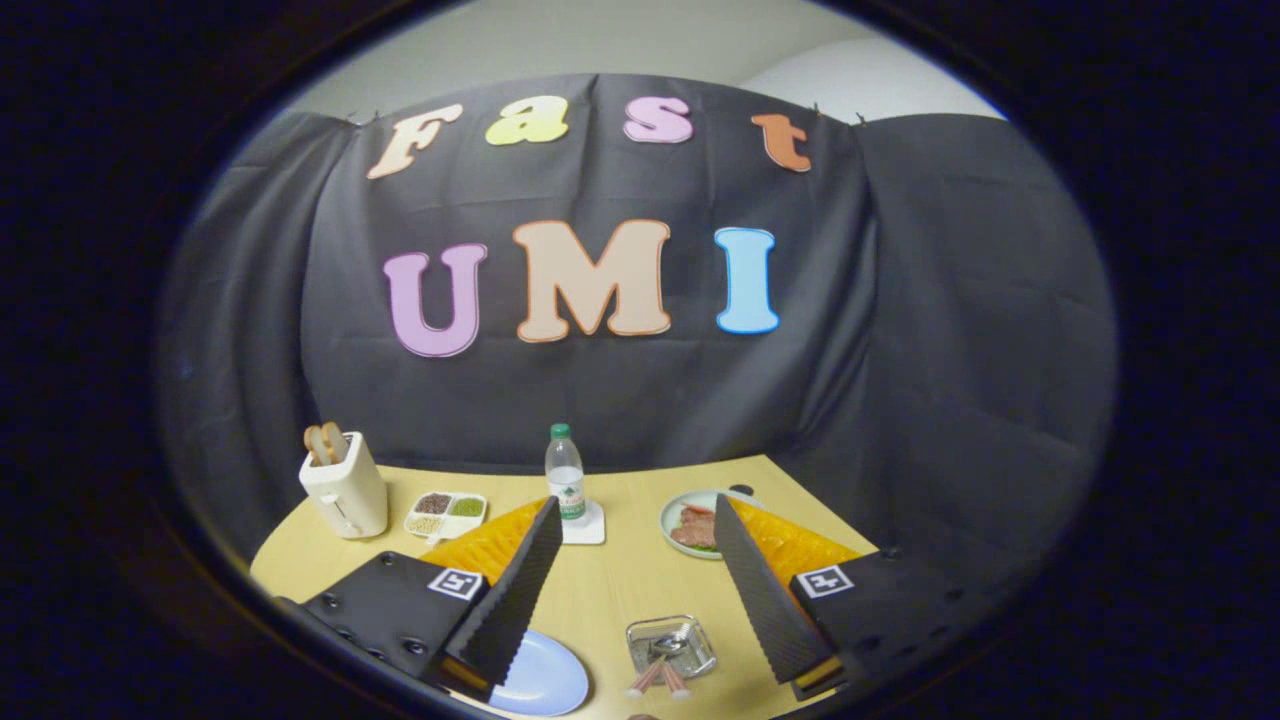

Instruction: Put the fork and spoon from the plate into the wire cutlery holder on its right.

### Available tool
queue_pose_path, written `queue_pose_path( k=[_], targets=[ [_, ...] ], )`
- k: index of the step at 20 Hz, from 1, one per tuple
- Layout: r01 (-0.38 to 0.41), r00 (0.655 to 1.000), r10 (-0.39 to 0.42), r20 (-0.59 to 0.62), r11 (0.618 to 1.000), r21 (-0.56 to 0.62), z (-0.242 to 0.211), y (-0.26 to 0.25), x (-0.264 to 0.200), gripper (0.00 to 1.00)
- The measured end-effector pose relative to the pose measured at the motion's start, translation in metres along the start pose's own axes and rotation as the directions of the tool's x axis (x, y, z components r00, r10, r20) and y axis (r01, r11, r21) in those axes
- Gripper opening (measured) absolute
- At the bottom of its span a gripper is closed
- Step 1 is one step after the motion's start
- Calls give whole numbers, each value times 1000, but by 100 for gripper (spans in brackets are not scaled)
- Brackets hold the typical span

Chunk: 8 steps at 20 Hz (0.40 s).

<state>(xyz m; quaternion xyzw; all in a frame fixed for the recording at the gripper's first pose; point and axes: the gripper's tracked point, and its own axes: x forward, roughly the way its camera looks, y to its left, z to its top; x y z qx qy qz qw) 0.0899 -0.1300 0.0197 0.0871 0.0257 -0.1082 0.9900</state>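
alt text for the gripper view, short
The open tool hangs over a wooden table, its fingers spread above a wire cutlery holder with pink-handled cutlery and a blue plate. Beyond stand a toaster, a water bottle and a plate of food.

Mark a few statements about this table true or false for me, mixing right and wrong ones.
1. The gripper is open, holding nothing. True.
2. The toaster has bread sticking out of its top. True.
3. The water bottle lies on its side. False: it stands upright on a white coaster.
4. The wire holder sits left of the blue plate. False: it sits to the plate's right, between the fingers.
5. Two pink-handled utensils lie on the blue plate. False: they sit at the wire holder, handles poking out.
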Motion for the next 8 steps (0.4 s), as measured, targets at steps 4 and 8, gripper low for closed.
queue_pose_path(
  k=[4, 8],
  targets=[
    [14, 997, -12, 77, 999, -35, -8, 1, -8, 97],
    [7, 998, -6, 58, 1000, -10, -26, 8, -17, 97]
  ],
)
